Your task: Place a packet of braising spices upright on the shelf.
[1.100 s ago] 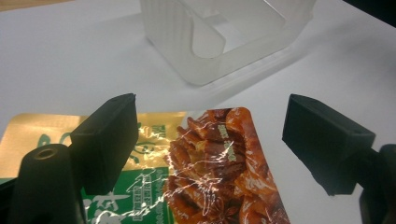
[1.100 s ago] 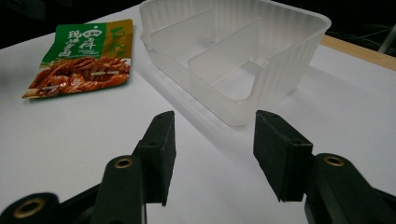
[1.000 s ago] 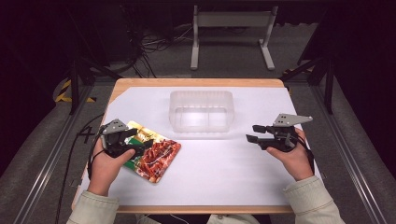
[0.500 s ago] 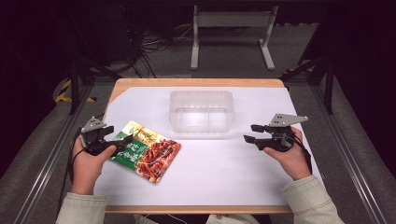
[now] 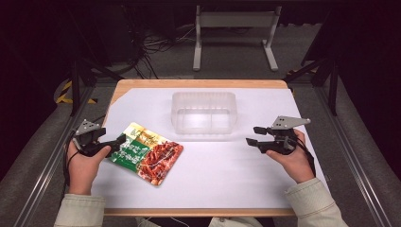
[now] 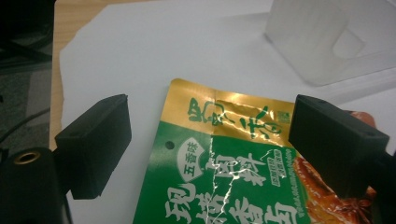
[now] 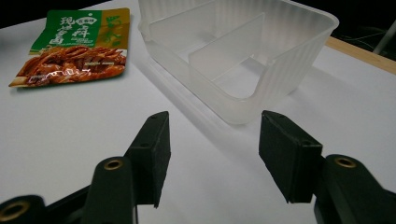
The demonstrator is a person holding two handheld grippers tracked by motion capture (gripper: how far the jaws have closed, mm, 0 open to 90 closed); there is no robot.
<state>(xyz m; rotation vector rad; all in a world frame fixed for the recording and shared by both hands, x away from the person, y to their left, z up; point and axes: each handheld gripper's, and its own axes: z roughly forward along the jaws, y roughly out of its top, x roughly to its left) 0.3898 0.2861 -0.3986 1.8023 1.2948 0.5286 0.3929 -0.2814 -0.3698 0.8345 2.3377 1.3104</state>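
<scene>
Left tool backs off the packet, right tool widens

The green-and-gold foil snack packet (image 5: 147, 152) lies flat on the desk at 8 o'clock from the clear plastic tub (image 5: 204, 112); left tool (image 6: 205, 154) now gapes around its edge, ungripped; right tool (image 7: 212, 154), just opening, is empty

The snack pouch (image 5: 146, 152) is green, gold and red; the divided container (image 5: 204, 112) is clear, on white paper (image 5: 227, 175).

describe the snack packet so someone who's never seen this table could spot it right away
On the white sheet covering the wooden table, look toward the left side, in front of the clear ribbed plastic tub. There lies a flat glossy foil snack pouch, angled, just off the left claw. It is the only colourful thing there: gold top, green panel, red-brown food photo.
</scene>
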